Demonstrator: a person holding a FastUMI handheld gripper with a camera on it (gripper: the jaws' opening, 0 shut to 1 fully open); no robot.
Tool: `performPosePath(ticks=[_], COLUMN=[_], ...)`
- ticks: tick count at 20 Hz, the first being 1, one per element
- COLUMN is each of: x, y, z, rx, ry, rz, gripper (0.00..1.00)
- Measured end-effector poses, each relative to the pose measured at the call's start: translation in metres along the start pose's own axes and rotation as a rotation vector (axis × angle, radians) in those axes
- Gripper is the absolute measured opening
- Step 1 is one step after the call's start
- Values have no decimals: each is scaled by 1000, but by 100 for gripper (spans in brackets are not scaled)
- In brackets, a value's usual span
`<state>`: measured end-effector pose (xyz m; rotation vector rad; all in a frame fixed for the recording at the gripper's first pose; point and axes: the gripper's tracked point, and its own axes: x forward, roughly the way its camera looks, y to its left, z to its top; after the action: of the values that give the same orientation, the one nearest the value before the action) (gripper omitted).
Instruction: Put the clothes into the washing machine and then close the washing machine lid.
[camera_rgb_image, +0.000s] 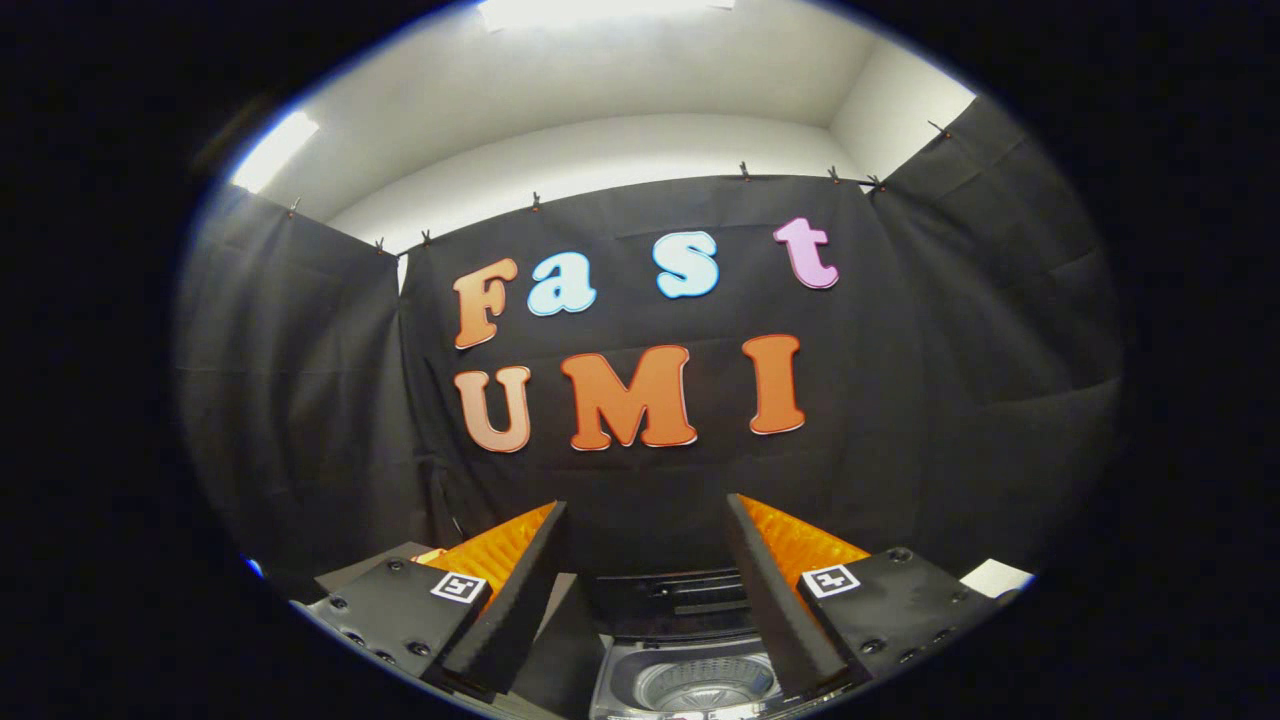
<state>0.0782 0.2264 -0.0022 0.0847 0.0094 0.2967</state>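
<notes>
My gripper (646, 512) is open, its two fingers spread wide with nothing between them, held high and aimed at the booth's black back wall. Below and between the fingers stands the washing machine (690, 672), seen from above. Its lid (672, 598) is raised at the back, and the round metal drum (708, 684) shows through the top opening. No clothes can be made out in what shows of the drum.
Black cloth walls close in the booth behind and on both sides. A white object (995, 577) lies past the right finger, and a small pale orange thing (430, 554) peeks out beside the left finger.
</notes>
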Motion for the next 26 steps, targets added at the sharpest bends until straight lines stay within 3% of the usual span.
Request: performPosePath(ticks=[5,14,19,26], x=[37,70,90,123], y=[95,257,288,305], z=[-13,-82,-131,-220], rx=[-14,-12,-8,34], ry=[22,144,231,471], rz=[137,346,332,269], gripper=[99,100,100,100])
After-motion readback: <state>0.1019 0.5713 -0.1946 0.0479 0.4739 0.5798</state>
